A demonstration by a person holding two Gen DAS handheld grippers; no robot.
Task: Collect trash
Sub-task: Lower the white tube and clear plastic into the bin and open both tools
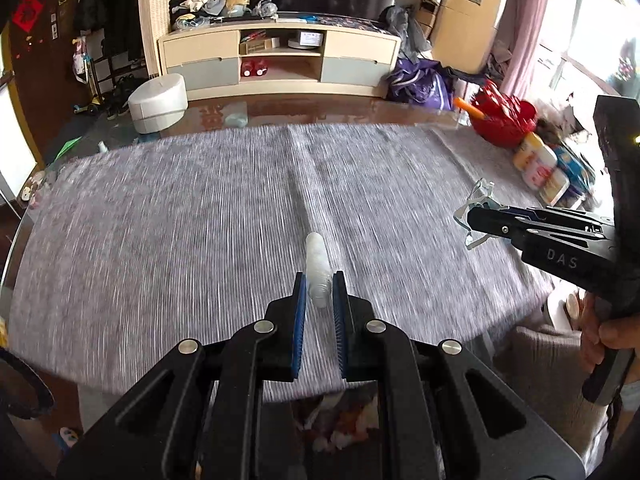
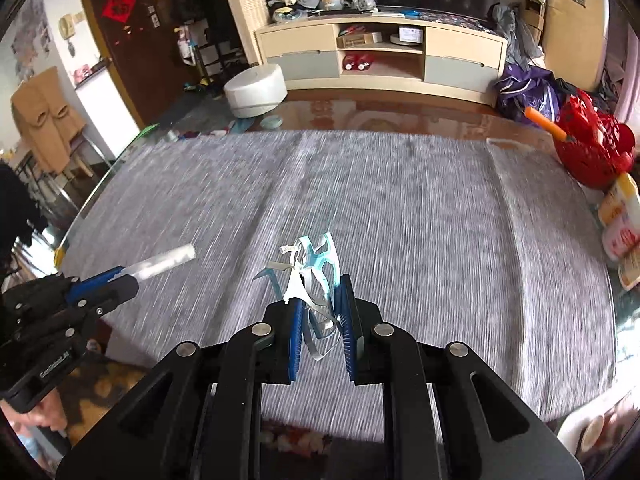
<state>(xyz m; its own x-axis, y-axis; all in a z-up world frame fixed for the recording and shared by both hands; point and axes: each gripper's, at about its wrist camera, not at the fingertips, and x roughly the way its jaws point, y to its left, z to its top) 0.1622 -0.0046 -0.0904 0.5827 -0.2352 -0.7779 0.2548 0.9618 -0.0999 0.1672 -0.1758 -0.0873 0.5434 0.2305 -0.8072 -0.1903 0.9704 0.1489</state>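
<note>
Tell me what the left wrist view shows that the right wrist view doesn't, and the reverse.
Only the left wrist view shows the person's hand on the right gripper's handle. Only the right wrist view shows the blue-and-white plastic scrap close up between the right gripper. Both show the left gripper shut on a clear plastic tube, the grey cloth, the red basket and the TV cabinet.

Grey striped cloth [image 1: 200,220] over a glossy brown surface [image 1: 320,110]; beyond, cream media cabinet [image 1: 280,60], white round pouf [image 1: 158,102], dark door [image 2: 128,40], daylit window [image 1: 592,40] with pink curtain [image 1: 528,20].
</note>
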